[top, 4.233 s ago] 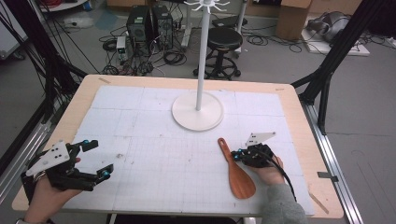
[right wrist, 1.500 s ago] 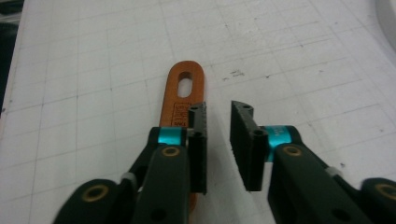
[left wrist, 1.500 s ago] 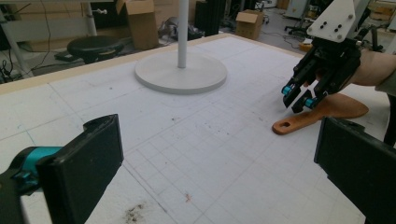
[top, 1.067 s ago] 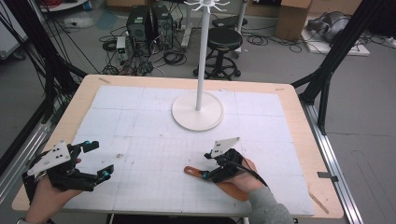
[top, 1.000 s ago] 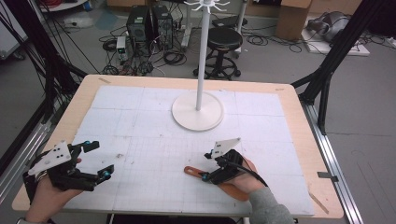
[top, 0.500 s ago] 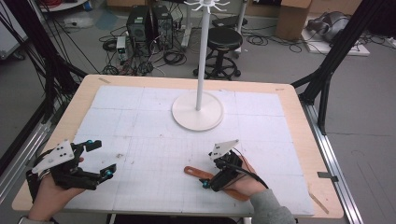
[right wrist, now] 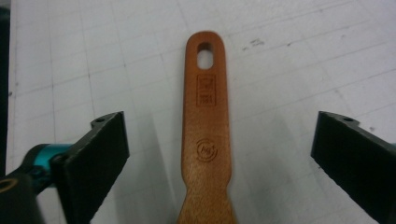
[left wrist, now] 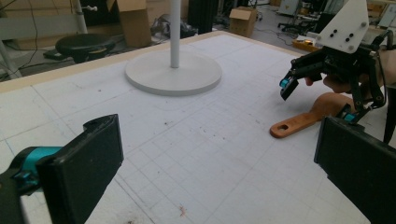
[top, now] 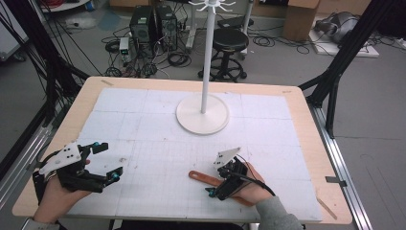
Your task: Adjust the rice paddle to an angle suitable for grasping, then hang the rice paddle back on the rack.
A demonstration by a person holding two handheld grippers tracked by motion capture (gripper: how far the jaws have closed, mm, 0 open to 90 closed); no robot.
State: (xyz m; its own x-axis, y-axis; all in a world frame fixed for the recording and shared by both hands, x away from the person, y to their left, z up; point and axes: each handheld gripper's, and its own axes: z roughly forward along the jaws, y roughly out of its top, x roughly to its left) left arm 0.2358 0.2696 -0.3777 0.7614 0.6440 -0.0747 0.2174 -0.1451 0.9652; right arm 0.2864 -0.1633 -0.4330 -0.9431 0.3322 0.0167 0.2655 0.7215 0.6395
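Grey floor (top: 373, 96) strewn with cables (top: 177, 60). A black stool (top: 230, 40) stands behind the table (top: 311, 143). Boxes (top: 299, 19) beyond.

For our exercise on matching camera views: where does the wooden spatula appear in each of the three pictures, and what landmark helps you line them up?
High view: the wooden spatula lies low and right of centre, partly under the right gripper.
Left gripper view: at the right edge, handle pointing left, below the right gripper.
Right gripper view: centre, handle running up between the open fingers, untouched.
Shared landmark: the hanging hole at the handle's end; the white stand base shows in the high and left gripper views.
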